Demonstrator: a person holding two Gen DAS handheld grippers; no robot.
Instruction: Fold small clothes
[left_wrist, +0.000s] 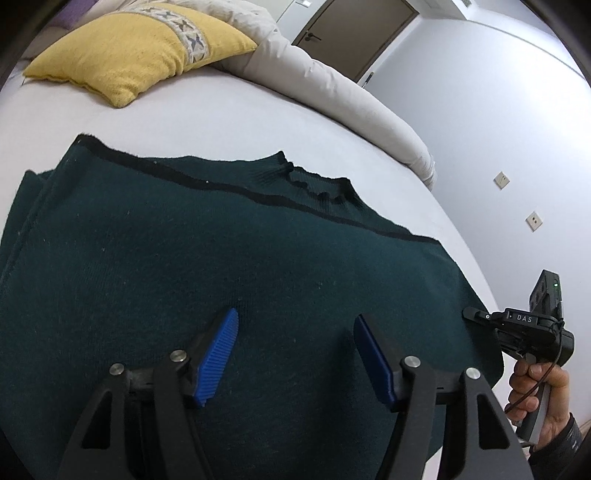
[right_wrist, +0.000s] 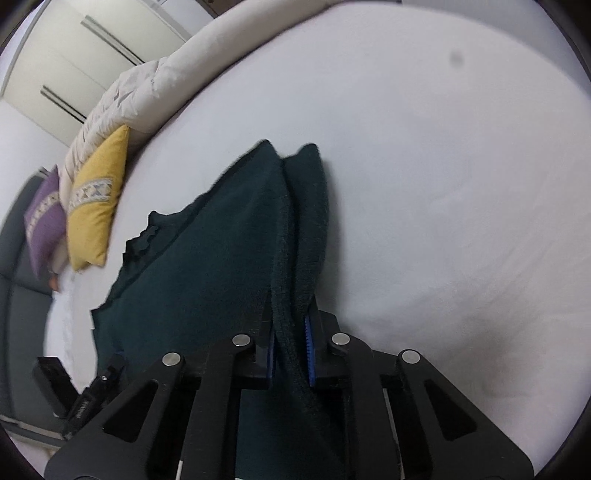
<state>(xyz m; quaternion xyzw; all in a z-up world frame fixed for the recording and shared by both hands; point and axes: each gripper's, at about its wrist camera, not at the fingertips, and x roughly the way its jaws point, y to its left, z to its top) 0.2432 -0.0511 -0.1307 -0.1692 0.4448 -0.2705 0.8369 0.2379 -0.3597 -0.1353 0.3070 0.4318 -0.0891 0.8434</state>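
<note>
A dark green knit sweater (left_wrist: 207, 258) lies folded on the white bed (left_wrist: 221, 110), its ribbed collar at the far edge. My left gripper (left_wrist: 295, 332) is open with blue pads (left_wrist: 218, 354) hovering over the sweater's middle, holding nothing. My right gripper (right_wrist: 290, 336) is shut on the sweater's (right_wrist: 207, 266) right edge, with the thick folded fabric pinched between its blue pads (right_wrist: 308, 347). The right gripper also shows at the sweater's right edge in the left wrist view (left_wrist: 476, 314).
A yellow cushion (left_wrist: 140, 55) and a rolled cream duvet (left_wrist: 351, 92) lie at the far side of the bed. A purple cushion (right_wrist: 44, 229) sits beside the yellow one (right_wrist: 96, 210). A door (left_wrist: 354, 33) and wall sockets (left_wrist: 501, 180) stand beyond.
</note>
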